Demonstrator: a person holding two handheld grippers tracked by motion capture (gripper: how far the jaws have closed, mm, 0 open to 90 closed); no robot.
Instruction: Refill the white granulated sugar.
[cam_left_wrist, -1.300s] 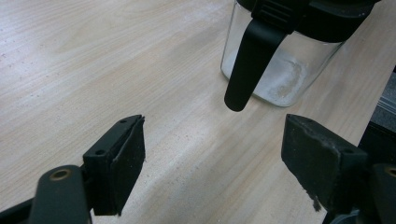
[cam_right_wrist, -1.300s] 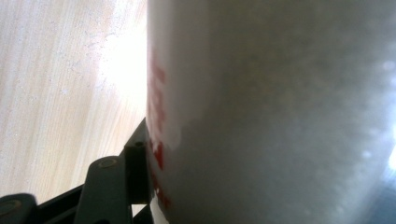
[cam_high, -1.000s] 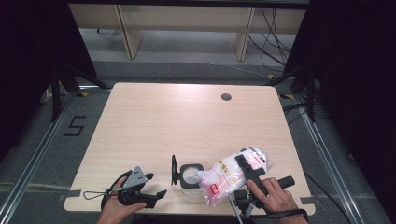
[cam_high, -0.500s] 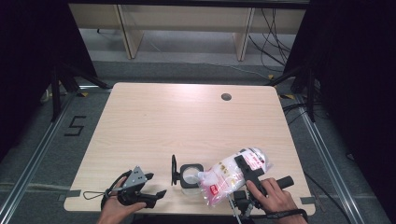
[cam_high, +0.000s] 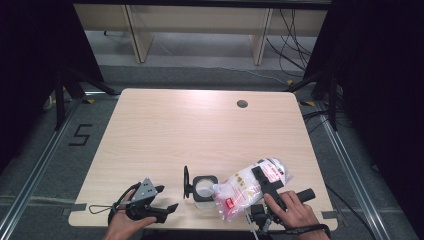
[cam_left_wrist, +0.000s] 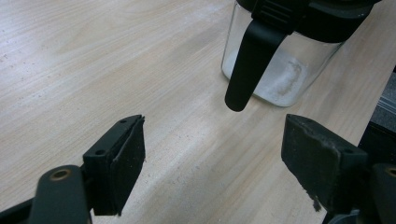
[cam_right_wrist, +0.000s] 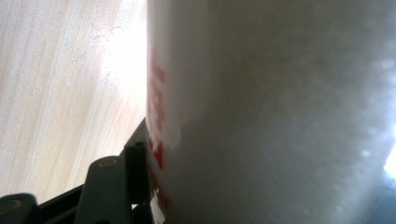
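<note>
High view: clear plastic bag of white granules with red print (cam_high: 250, 187) clamped in right gripper (cam_high: 265, 185), tipped toward 9 o'clock, mouth over square black-rimmed glass jar (cam_high: 205, 189), seemingly to pour. Left gripper view: left gripper (cam_left_wrist: 212, 163) gaping, empty, jar at 1 o'clock. Right gripper view: bag pressed against jaw pad.

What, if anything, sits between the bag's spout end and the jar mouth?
Nothing visible. The clear plastic bag of white powder with red print, held in the right tongs, tilts its open end over the square black-rimmed glass jar; the jar's black lid is flipped aside.
</note>
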